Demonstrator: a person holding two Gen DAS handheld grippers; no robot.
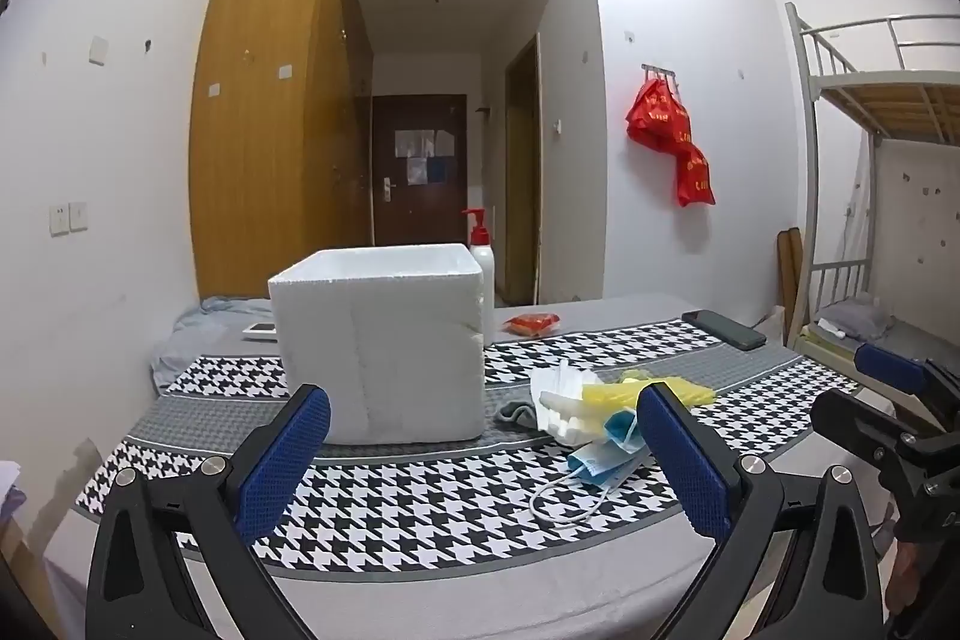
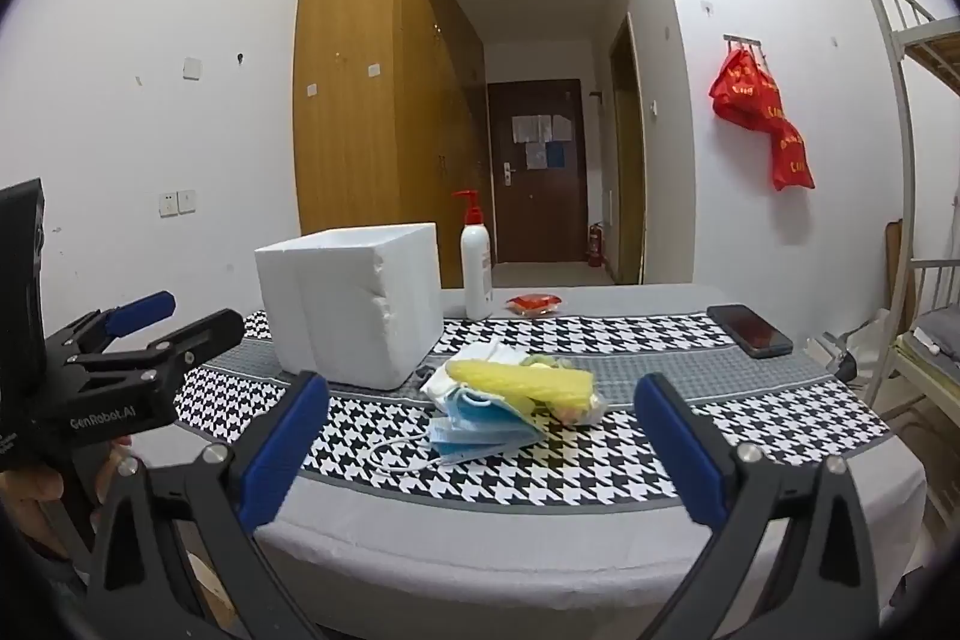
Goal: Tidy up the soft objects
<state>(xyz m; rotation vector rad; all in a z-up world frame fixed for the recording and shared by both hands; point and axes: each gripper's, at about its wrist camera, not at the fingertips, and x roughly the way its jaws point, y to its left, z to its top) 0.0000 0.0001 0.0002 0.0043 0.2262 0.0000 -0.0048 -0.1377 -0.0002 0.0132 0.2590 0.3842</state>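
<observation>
A pile of soft things lies on the houndstooth cloth: blue face masks (image 2: 480,427) (image 1: 606,454), white masks (image 1: 561,391), a yellow corn-shaped toy (image 2: 519,379) (image 1: 624,391) and a grey sock (image 1: 517,412). A white foam box (image 1: 384,340) (image 2: 354,301) stands open-topped left of the pile. My left gripper (image 1: 480,466) is open and empty, hovering before the box and the pile. My right gripper (image 2: 480,451) is open and empty, in front of the pile. Each gripper shows at the edge of the other's view.
A white pump bottle with a red top (image 2: 477,268) stands behind the box. A red packet (image 2: 534,303) and a black phone (image 2: 750,330) lie at the back of the table (image 2: 540,538). A bunk bed (image 1: 876,172) stands at the right.
</observation>
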